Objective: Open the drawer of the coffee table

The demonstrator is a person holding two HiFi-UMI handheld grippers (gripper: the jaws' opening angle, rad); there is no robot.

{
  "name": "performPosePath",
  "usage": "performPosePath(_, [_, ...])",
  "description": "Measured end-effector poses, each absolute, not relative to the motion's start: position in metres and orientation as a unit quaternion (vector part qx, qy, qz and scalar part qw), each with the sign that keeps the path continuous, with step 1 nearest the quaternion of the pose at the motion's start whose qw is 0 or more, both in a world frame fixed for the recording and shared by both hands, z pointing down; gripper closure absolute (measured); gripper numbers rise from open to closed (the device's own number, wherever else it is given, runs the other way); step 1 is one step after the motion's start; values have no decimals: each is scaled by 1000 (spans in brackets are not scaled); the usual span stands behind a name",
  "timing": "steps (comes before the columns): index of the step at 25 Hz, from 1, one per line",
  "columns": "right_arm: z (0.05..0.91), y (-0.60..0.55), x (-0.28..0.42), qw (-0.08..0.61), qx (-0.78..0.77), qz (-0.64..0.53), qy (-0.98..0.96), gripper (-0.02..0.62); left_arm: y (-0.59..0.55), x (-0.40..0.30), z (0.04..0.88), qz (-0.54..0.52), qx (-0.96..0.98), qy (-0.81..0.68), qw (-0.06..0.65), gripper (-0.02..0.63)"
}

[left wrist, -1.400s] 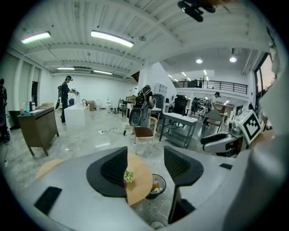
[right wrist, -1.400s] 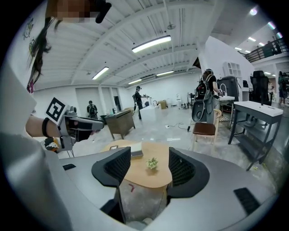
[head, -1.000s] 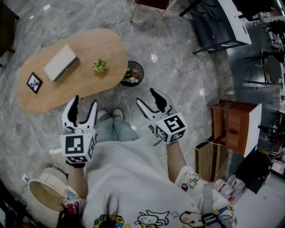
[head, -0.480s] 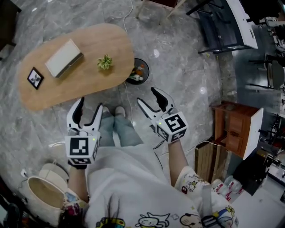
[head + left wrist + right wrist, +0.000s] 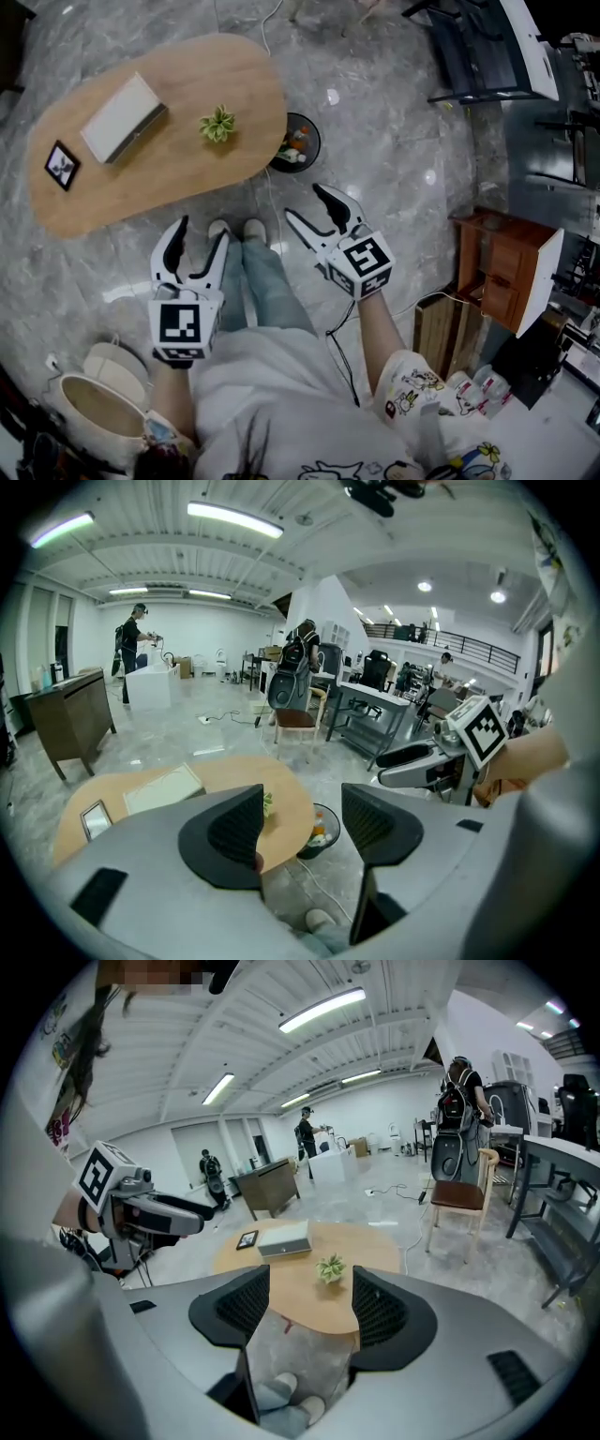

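Note:
The oval wooden coffee table [image 5: 169, 169] stands ahead of me on the grey floor, with a white box [image 5: 122, 117], a small green plant [image 5: 217, 124] and a framed picture [image 5: 61, 164] on top. No drawer shows in any view. My left gripper [image 5: 200, 234] hangs open and empty just short of the table's near edge. To its right, my right gripper [image 5: 307, 203] is open and empty too, off the table's end. In the left gripper view the table [image 5: 225, 775] lies beyond the open left gripper [image 5: 305, 817]. The right gripper view shows the table [image 5: 370, 1241] and plant [image 5: 330, 1267] past the open right gripper [image 5: 309, 1302].
A black bin [image 5: 298, 145] holding small items sits on the floor at the table's right end. The person's shoes [image 5: 234, 230] stand between the grippers. A wooden cabinet [image 5: 497, 267] is at the right, a white basket [image 5: 89, 403] at the lower left, a chair [image 5: 464, 1194] beyond the table.
The left gripper has shifted right and lower in the head view, and the table now sits a little further right. Both grippers stay open and empty.

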State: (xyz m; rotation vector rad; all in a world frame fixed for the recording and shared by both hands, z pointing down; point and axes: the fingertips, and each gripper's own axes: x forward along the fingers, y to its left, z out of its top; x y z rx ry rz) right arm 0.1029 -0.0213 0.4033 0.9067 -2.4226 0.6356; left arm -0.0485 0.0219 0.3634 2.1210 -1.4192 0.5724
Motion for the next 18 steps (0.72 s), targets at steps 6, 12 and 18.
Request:
performPosePath(6, [458,-25,95,247,314,243,-884,354,31,-37,414,235,779,-505,287,368])
performPosePath(12, [528,-25,92,282,281,230,-888,354,34,-25,474,253,772,-494,310,368])
performPosePath(18, [604,-28,89,308,256,224,-888,354,31,-10,532,277,774,-473,319,368])
